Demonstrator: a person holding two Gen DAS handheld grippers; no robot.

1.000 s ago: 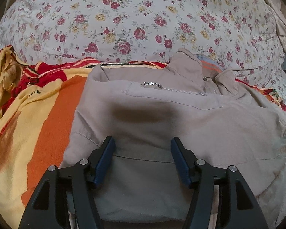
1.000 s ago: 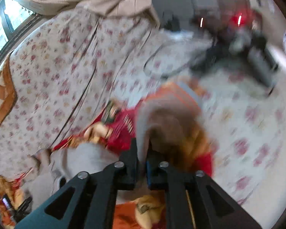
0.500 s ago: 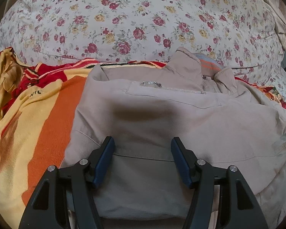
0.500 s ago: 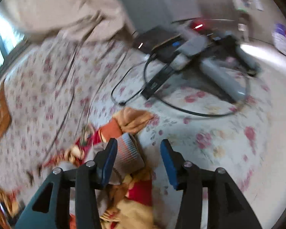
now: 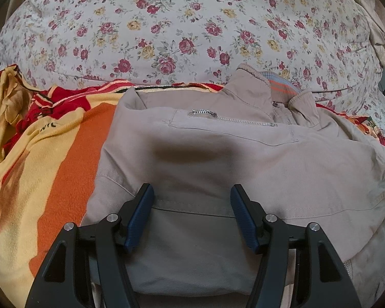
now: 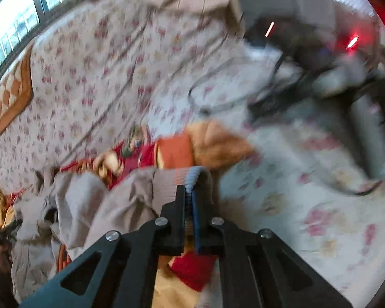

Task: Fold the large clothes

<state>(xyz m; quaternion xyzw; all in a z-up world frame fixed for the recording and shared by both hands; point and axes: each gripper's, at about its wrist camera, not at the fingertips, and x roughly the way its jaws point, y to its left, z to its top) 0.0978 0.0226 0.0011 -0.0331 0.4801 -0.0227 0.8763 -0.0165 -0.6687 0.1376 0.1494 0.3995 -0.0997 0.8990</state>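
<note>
Two grippers work a beige jacket (image 5: pixel 218 159) lying on an orange blanket (image 5: pixel 51 159): the left gripper (image 5: pixel 192 205) rests spread apart on it, the right gripper (image 6: pixel 190 200) pinches its striped cuff (image 6: pixel 195 177).

The ribbed cuff (image 6: pixel 196 177) of the beige jacket (image 6: pixel 95 205) is clamped between the closed fingers of the right gripper (image 6: pixel 190 200). An orange-and-red blanket (image 6: pixel 174 151) is seen beyond, on the floral bedsheet (image 6: pixel 102 77).

Bare floral bedsheet (image 5: pixel 182 20) beyond jacket (image 5: pixel 218 159), cables (image 6: pixel 218 87) possibly crowding right side
</note>
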